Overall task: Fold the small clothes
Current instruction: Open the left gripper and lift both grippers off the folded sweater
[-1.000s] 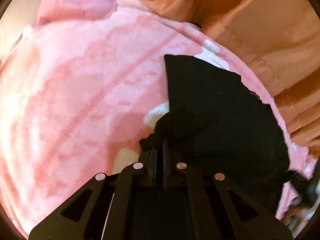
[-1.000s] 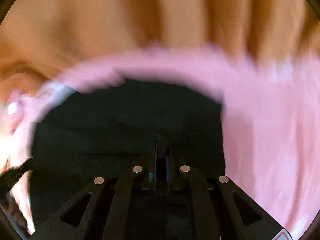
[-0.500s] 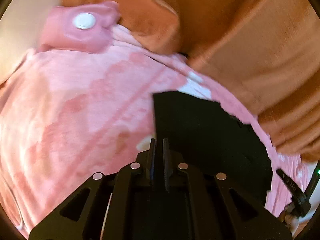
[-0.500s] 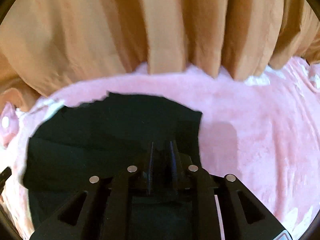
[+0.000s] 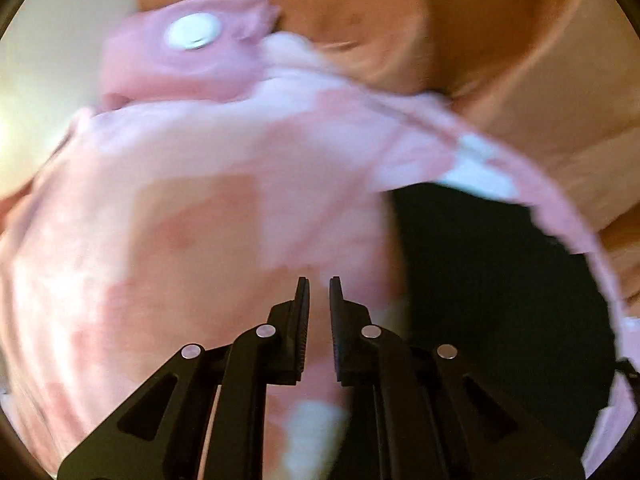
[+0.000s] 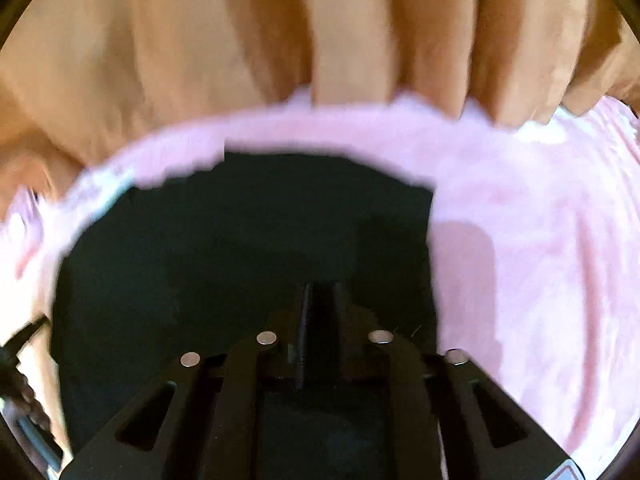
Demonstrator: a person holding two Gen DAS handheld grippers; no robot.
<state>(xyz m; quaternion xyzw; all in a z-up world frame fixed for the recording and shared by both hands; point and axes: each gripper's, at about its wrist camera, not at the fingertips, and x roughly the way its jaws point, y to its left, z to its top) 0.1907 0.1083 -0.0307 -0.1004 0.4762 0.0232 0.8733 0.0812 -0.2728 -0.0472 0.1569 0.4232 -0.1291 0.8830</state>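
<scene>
A black garment (image 5: 496, 292) lies flat on a pink patterned blanket (image 5: 200, 216); it also shows in the right wrist view (image 6: 240, 248). My left gripper (image 5: 319, 292) is slightly open and empty, over the blanket just left of the garment's left edge. My right gripper (image 6: 324, 304) hovers over the garment near its right edge, with a narrow gap between the dark fingers and nothing seen held. The frames are motion-blurred.
An orange curtain (image 6: 320, 28) hangs along the far edge of the blanket. A pink cushion with a white button (image 5: 192, 36) sits at the far left. The other gripper's tip (image 6: 20, 344) shows at the left edge of the right wrist view.
My left gripper let go of the black garment, opened a little and moved left off it. My right gripper also released the garment and lifted slightly; the garment now lies flat.
</scene>
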